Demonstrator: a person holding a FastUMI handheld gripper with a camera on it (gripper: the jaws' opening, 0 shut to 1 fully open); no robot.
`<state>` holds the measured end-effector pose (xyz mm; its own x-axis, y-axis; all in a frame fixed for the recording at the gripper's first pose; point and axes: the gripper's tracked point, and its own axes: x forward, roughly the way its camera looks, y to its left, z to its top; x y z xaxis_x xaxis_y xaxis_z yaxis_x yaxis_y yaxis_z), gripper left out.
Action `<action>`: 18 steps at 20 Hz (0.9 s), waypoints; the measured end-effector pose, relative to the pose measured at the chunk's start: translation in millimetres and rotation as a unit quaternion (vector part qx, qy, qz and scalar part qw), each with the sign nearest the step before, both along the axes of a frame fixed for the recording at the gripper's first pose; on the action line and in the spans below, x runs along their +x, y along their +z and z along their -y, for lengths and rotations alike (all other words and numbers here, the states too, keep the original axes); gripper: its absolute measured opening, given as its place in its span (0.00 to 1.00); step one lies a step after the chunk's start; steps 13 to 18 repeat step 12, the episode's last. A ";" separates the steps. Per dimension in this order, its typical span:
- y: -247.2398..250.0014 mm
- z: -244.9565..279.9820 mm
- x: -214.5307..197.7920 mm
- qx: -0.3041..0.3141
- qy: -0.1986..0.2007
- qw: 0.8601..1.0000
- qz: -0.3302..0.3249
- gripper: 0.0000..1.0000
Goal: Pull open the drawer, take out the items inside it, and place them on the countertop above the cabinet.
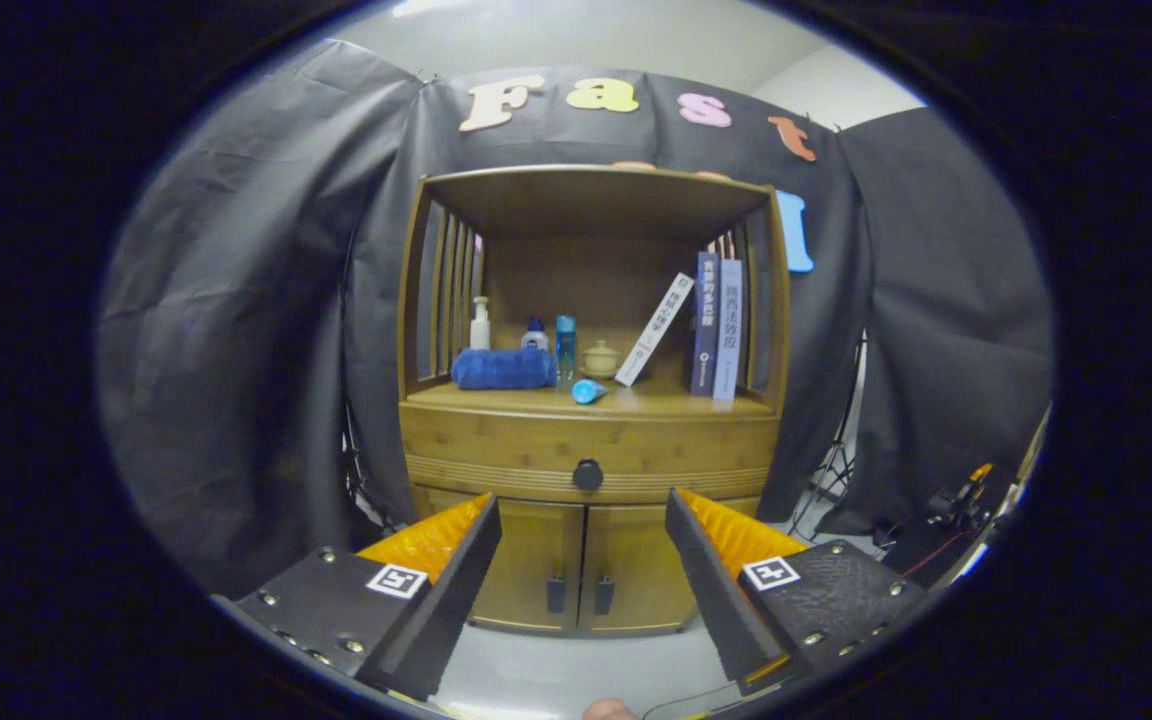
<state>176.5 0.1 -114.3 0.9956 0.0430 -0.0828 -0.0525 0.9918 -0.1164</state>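
Gripper fingers spread wide, empty, well short of closed bamboo-wood drawer and its round black knob.

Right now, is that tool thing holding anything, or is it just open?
Tool: open, holding nothing; its fingers are spread apart, short of the closed drawer's knob.

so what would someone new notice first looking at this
Most likely the bamboo cabinet straight ahead, its drawer shut, with the round black knob beyond the gap between the open hand-held gripper fingers. Next, the countertop clutter: a rolled blue towel and small bottles towards one side, books standing and leaning towards the other.
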 end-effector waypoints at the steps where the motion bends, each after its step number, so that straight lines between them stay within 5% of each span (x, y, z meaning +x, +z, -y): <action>1: 9.5 -1.6 -5.1 0.003 0.003 1.000 0.000 0.99; 10: 101.5 -30.4 -43.5 0.061 0.020 0.997 0.034 0.99; 18: 107.5 -32.0 -46.6 0.076 0.019 0.996 0.039 0.99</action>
